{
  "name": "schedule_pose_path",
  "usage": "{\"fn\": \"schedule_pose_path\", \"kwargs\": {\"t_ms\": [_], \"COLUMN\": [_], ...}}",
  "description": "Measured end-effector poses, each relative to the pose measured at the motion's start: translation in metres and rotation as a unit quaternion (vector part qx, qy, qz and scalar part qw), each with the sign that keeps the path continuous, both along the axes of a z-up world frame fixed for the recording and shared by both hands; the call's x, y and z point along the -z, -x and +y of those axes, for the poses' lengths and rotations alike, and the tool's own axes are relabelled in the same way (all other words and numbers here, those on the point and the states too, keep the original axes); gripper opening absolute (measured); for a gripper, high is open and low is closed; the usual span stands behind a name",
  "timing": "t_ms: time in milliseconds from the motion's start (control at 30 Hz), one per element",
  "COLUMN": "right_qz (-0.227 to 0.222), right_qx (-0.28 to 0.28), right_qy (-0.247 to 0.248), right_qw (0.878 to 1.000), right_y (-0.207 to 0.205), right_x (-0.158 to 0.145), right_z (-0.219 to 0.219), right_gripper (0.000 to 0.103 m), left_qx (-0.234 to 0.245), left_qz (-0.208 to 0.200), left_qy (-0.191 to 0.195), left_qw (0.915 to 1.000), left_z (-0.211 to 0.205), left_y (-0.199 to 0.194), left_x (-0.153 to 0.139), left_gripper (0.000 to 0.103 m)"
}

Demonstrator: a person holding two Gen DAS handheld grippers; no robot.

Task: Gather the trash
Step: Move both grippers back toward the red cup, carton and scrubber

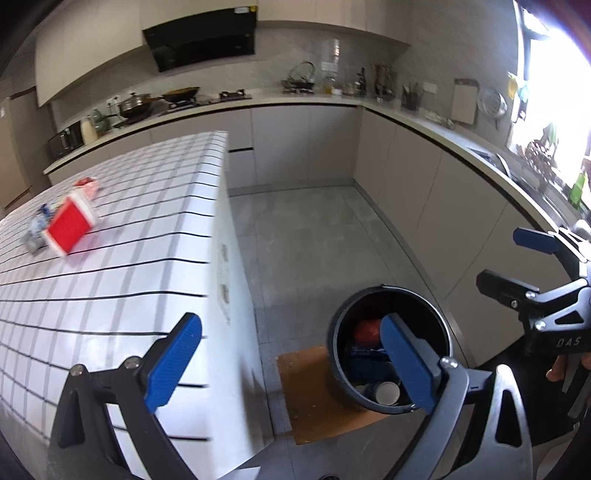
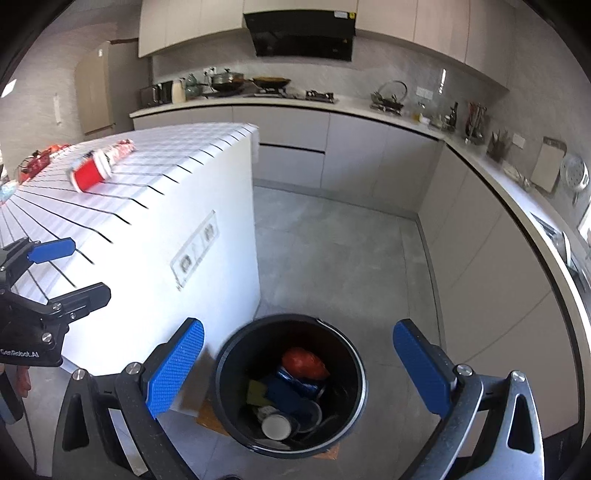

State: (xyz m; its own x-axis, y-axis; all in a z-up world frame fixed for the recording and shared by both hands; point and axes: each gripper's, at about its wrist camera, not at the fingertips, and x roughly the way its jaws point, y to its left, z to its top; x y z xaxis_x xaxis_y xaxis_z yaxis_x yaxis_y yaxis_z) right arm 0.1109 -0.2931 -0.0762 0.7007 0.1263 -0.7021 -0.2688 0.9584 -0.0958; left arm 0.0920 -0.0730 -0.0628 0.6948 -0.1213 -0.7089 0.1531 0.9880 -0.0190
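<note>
1. A black bin [image 2: 290, 387] stands on the grey floor [image 2: 332, 251] on a brown mat [image 1: 317, 406], just beside the end of the white worktop [image 2: 155, 221].
2. Inside the bin lie a red crumpled wrapper [image 2: 304, 362], a blue can [image 2: 303, 384], a yellow piece [image 2: 256, 391] and a white round lid [image 2: 276, 425].
3. A red carton [image 1: 70, 225] lies on its side on the gridded worktop, well apart from the bin; a crushed bottle [image 1: 37, 229] lies just beside it, and a small pink packet [image 1: 88, 184] lies farther back.
4. The right hand-held gripper [image 2: 299, 373] hangs over the bin, its blue fingers [image 2: 175, 373] spread wide with nothing between them.
5. The left hand-held gripper [image 1: 291, 369] is above the worktop's edge, beside the bin, likewise wide apart and empty.
6. Behind, grey cabinets [image 2: 291, 147] run along the wall under a counter with pans and utensils, below a black hood [image 2: 301, 35].
</note>
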Motion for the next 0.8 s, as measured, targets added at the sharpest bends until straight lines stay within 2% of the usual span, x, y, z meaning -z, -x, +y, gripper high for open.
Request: {"fn": "schedule_pose_path", "kwargs": {"t_ms": [333,800], "right_qz": [-0.023,-0.036], "right_qx": [-0.036,-0.102], "right_qy": [-0.030,-0.029], "right_qw": [0.999,0.994], "right_y": [0.005,-0.003], "right_x": [-0.023,-0.043], "right_z": [0.057,0.159], "right_gripper": [0.103,0.103], "left_qx": [-0.062,-0.136], "left_qz": [-0.029,-0.043], "left_qy": [0.007,0.008], "left_qw": [0.9976,0.9897], "left_z": [0.072,0.166], "left_y": [0.021,0.036], "left_x": [-0.023,-0.031], "left_gripper": [0.098,0.098]}}
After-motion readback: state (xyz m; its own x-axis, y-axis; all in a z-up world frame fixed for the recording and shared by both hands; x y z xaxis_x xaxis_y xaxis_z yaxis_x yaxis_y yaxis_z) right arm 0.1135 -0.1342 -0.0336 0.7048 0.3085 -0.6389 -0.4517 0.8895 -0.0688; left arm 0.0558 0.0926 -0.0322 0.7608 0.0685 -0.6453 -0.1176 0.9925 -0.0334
